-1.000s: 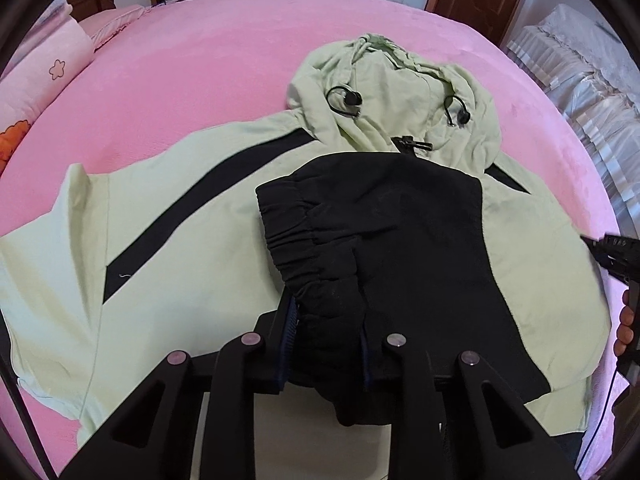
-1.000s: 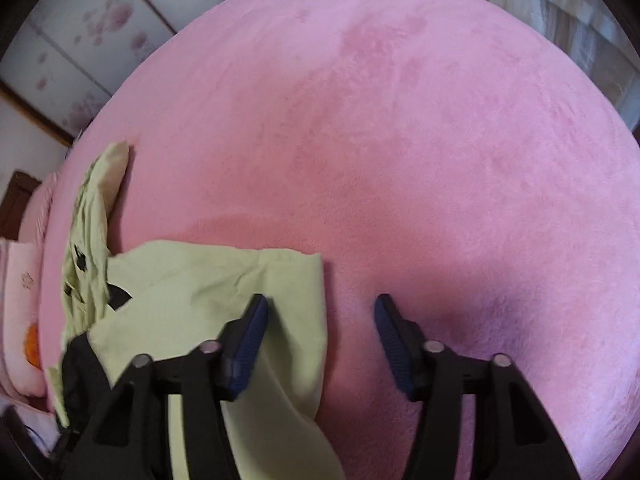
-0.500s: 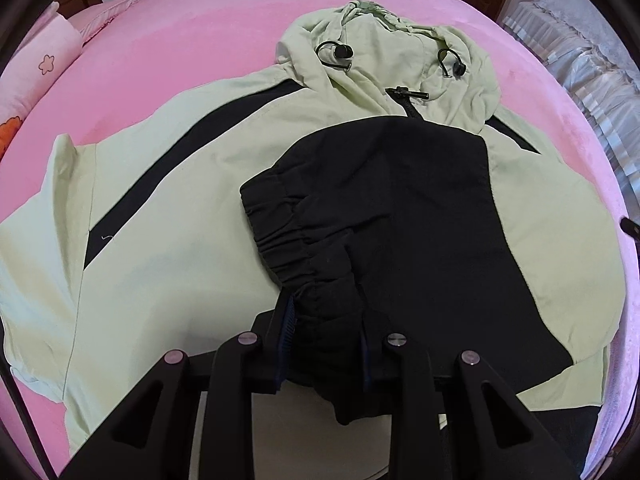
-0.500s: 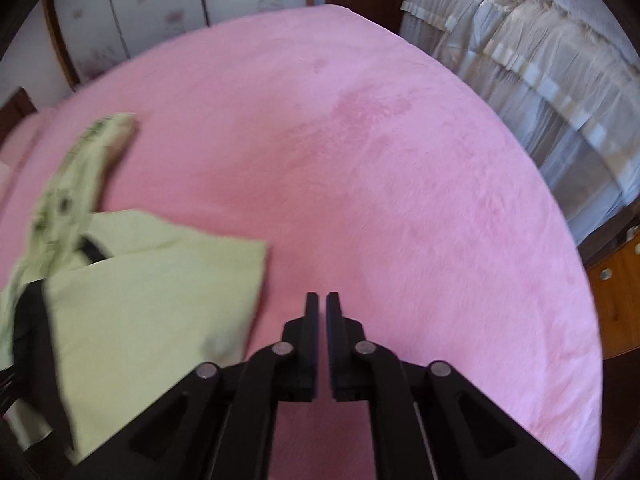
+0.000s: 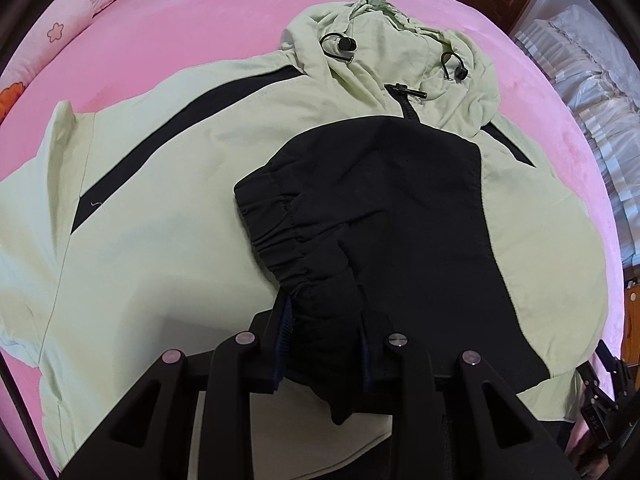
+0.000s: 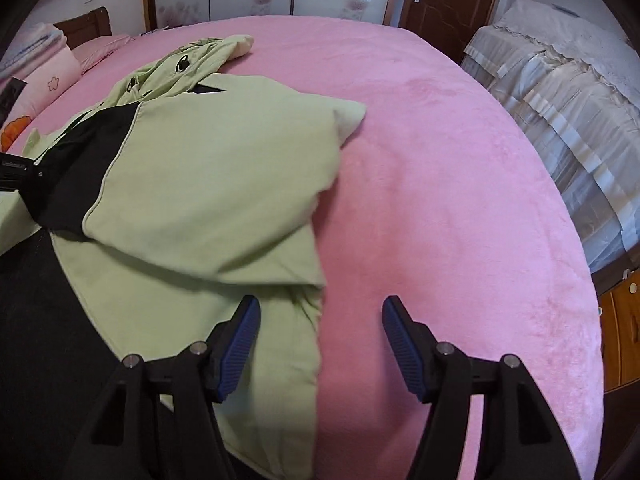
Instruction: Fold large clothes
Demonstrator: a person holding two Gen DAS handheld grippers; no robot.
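The left hand-held gripper [image 5: 326,344] is clamped on the gathered elastic cuff of a black sleeve [image 5: 384,216], the bunched cloth hiding its blue pads. The right hand-held gripper [image 6: 320,344], its jaws having just been opening, stands wide with ribbed blue pads [image 6: 240,340] apart, nothing pressed between them, over the jacket's hem edge. The pale green jacket [image 5: 160,200] lies flat on the fuzzy pink bed [image 6: 440,160], its lower edge cut off, hood [image 5: 384,48] crumpled farthest.
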